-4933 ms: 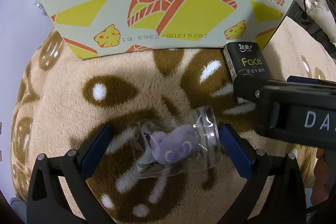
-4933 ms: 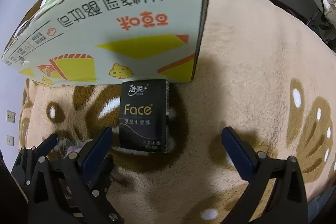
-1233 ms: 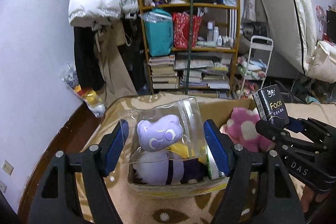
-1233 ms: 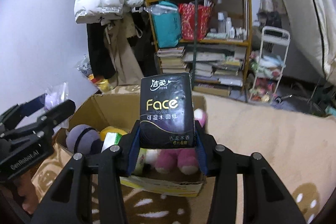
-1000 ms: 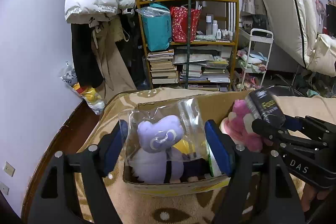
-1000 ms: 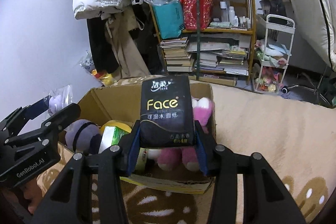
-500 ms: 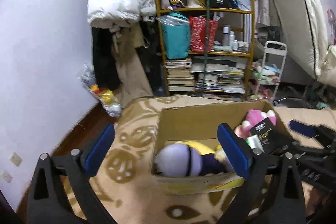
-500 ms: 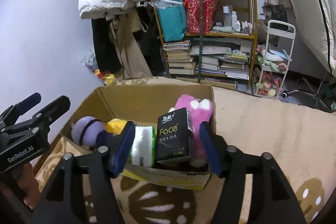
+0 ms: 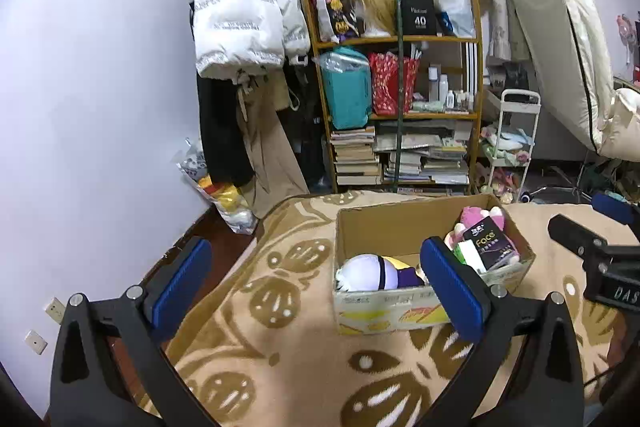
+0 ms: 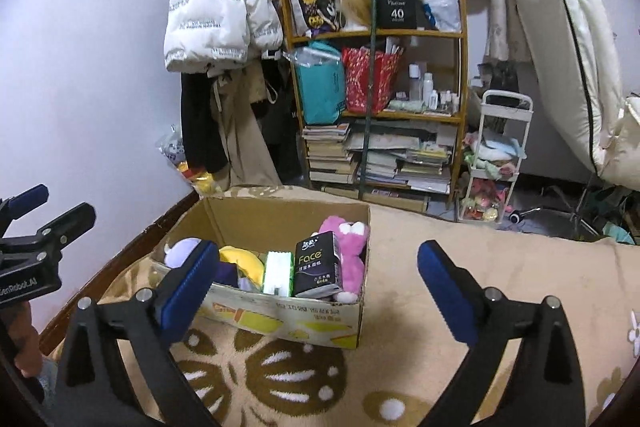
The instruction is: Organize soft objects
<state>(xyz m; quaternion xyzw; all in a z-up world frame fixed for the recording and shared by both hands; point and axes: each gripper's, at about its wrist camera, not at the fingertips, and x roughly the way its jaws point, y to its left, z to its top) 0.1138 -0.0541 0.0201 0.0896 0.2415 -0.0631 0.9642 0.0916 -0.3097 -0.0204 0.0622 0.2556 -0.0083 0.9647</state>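
An open cardboard box [image 9: 400, 227] [image 10: 280, 215] stands on the tan patterned blanket. Inside lie a black "Face" tissue pack [image 9: 488, 243] [image 10: 318, 265], a pink plush [image 9: 476, 217] [image 10: 352, 239], a round purple-white plush [image 9: 366, 273] [image 10: 182, 251], a yellow plush [image 10: 242, 259] and a green-white pack [image 10: 278, 273]. The bagged purple toy is hidden from me. My left gripper [image 9: 315, 247] hangs open and empty, back from the box and above it. My right gripper [image 10: 318, 247] is also back from the box, its jaws opening with nothing between them.
A crowded wooden shelf [image 9: 400, 107] and hanging coats [image 9: 244, 15] stand against the far wall. A white rolling cart [image 10: 496, 163] and a propped mattress [image 10: 568, 27] are at the right. The blanket [image 10: 480, 251] ends at dark floor on the left.
Both grippers let go of their loads, the bagged purple toy and the tissue pack, which dropped into the box. Both jaws spread wide, and both grippers pulled back and up.
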